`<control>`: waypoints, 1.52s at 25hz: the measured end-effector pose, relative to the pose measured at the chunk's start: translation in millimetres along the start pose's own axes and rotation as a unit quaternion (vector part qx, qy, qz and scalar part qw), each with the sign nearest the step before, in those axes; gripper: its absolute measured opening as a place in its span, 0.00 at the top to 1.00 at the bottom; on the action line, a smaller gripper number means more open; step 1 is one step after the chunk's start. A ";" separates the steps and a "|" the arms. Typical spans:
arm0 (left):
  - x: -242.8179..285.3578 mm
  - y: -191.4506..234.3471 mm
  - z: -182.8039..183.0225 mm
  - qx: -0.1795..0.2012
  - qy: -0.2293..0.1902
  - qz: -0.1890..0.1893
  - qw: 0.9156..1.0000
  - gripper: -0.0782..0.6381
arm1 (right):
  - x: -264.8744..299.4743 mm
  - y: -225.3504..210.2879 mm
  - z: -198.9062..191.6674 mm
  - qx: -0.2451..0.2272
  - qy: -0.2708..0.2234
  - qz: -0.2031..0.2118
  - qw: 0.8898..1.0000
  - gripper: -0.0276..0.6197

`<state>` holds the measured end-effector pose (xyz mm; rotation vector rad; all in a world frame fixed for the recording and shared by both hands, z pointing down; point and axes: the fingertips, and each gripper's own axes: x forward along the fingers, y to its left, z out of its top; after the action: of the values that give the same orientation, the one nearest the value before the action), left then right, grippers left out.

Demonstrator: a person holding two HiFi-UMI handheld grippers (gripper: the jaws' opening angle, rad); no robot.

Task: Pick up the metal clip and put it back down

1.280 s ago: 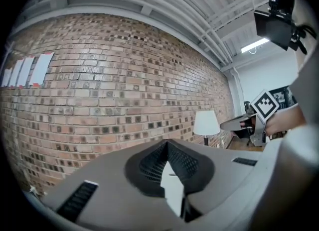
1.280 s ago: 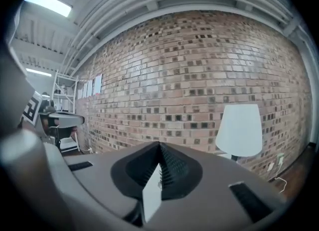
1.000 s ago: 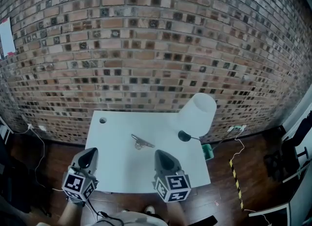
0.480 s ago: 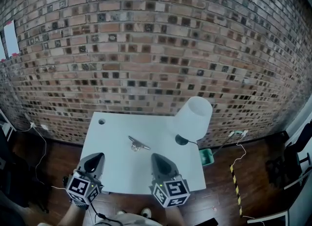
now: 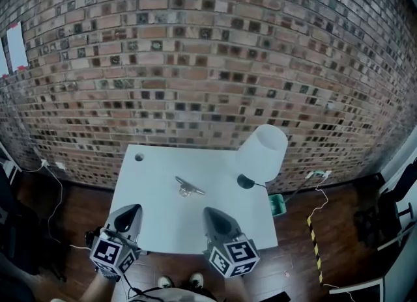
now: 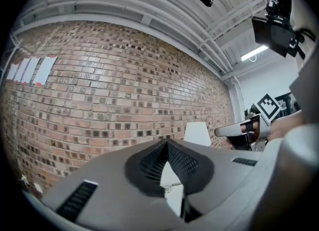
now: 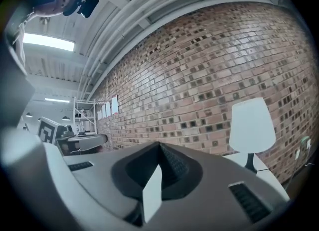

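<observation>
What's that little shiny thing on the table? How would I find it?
Look at the white table in front of the brick wall. Near its middle, left of the white lamp, lies the metal clip. It is the only small, shiny silver thing there.

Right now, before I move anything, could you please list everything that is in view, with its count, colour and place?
table: one, white, against the wall.
metal clip: one, silver, near the table's middle, nothing touching it.
lamp: one, white shade, black base, table's far right corner.
hole: one, dark, table's far left corner.
brick wall: one, red-brown, behind the table.
paper sheets: several, white, on the wall at left.
bin: one, green, on the floor right of the table.
left gripper: one, grey, over the table's near edge, jaws together, empty.
right gripper: one, grey, over the near edge, jaws together, empty.
</observation>
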<state>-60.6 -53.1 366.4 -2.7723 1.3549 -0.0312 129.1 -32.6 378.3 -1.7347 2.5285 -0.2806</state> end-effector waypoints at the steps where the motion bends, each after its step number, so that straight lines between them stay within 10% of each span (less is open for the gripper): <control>1: -3.9 1.1 0.7 0.001 -0.001 -0.005 1.000 0.90 | -0.3 3.2 -2.7 -0.002 0.006 -0.002 1.000 1.00; 15: -58.1 -15.3 -23.4 0.014 0.017 -0.045 0.999 0.90 | -40.9 36.7 -20.7 -0.020 -0.003 -0.028 0.999 0.99; 38: -260.9 -257.2 7.3 0.037 0.016 0.014 0.999 0.90 | -348.5 56.2 -34.9 -0.021 0.004 -0.022 1.000 0.99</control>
<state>-18.0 310.8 376.0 -2.7032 1.3705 -0.1217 199.0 315.1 384.3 -1.8112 2.5222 -0.2381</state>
